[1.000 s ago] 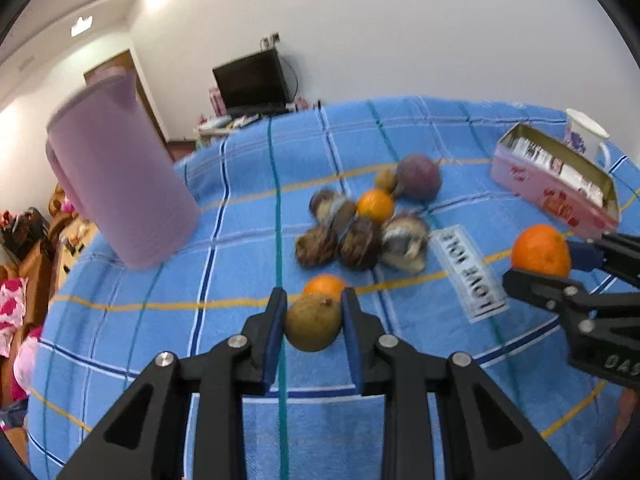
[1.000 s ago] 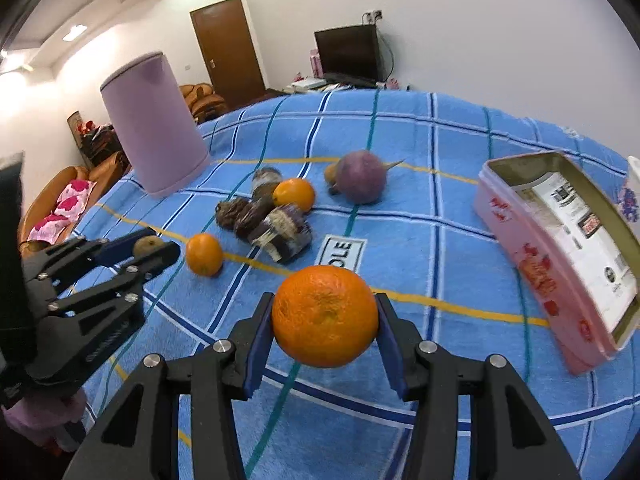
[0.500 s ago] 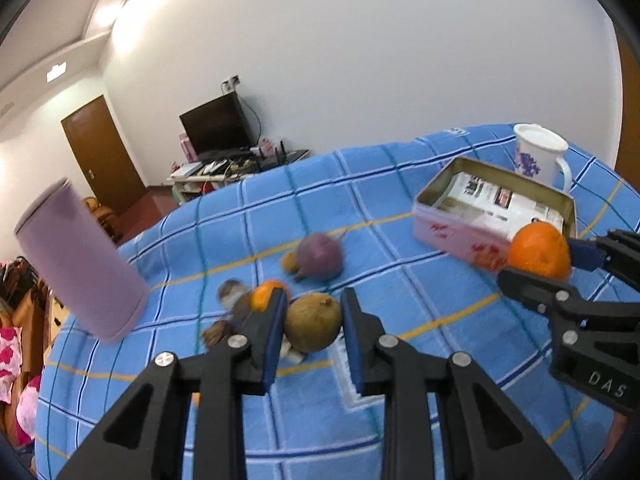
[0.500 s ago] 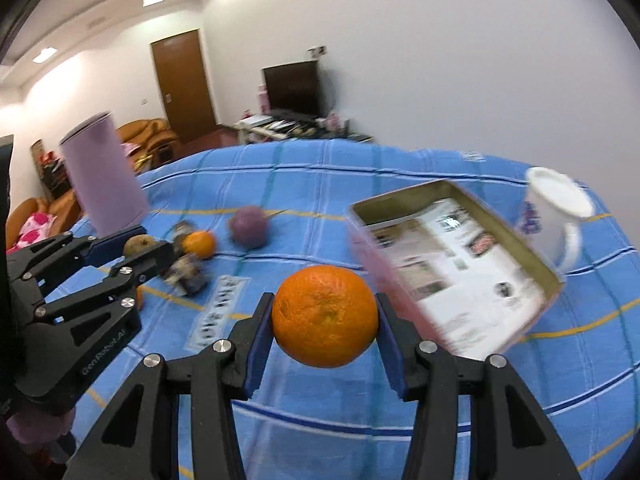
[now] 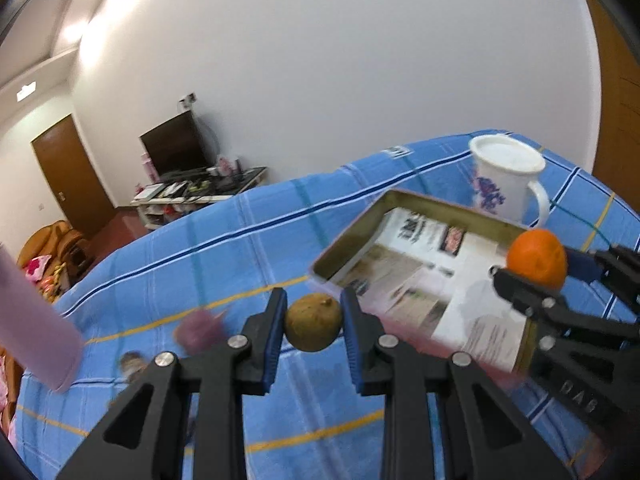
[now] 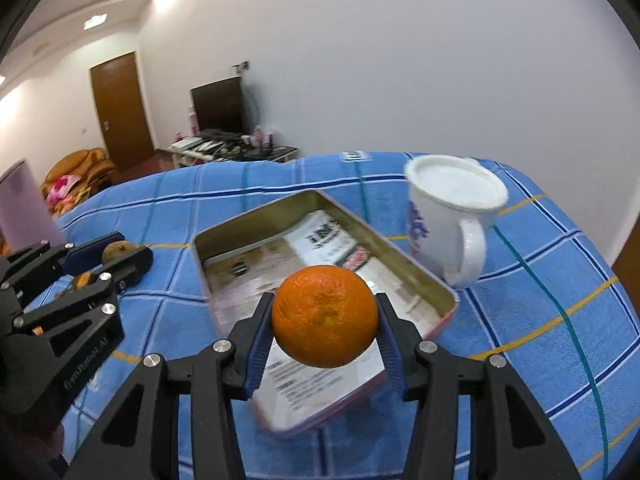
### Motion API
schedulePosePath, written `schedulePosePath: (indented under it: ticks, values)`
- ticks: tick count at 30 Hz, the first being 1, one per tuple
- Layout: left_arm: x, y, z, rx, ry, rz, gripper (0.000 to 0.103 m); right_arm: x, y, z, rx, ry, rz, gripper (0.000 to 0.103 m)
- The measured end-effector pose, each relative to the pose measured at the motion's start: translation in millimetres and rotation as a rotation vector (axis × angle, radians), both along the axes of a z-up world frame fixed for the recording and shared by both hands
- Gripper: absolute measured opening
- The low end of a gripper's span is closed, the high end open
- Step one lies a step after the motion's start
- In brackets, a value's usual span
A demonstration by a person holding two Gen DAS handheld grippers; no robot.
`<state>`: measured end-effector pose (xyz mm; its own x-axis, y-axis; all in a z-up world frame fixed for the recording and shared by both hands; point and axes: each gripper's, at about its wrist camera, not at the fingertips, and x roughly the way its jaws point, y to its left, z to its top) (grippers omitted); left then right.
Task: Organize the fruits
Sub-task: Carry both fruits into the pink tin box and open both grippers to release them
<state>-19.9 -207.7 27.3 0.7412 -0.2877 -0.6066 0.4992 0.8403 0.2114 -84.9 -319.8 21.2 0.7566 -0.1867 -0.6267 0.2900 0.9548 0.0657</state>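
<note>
Bright ceiling lights, fisheye warp, motion blur

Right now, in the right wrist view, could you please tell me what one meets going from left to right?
Purple container → left hand-held gripper holding a brown fruit → tin box → white mug.

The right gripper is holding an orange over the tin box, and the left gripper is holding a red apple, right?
Not quite. The left gripper holds a round brownish-green fruit, not a red apple; the left wrist view shows it clamped between the blue pads. The rest is right: the right gripper does hold an orange over the tin box.
</note>
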Motion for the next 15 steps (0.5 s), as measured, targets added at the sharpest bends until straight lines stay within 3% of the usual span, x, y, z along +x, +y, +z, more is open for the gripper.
schedulePosePath:
  ticks: [7,15]
  values:
    - [20,-49,-24,0.018,0.065,-0.046,0.029,6,-29,-16,0.064,0.002,-0.072,0.050]
    - [34,-62,-44,0.011,0.127,-0.069,0.029,12,-31,-24,0.045,0.016,-0.051,0.051]
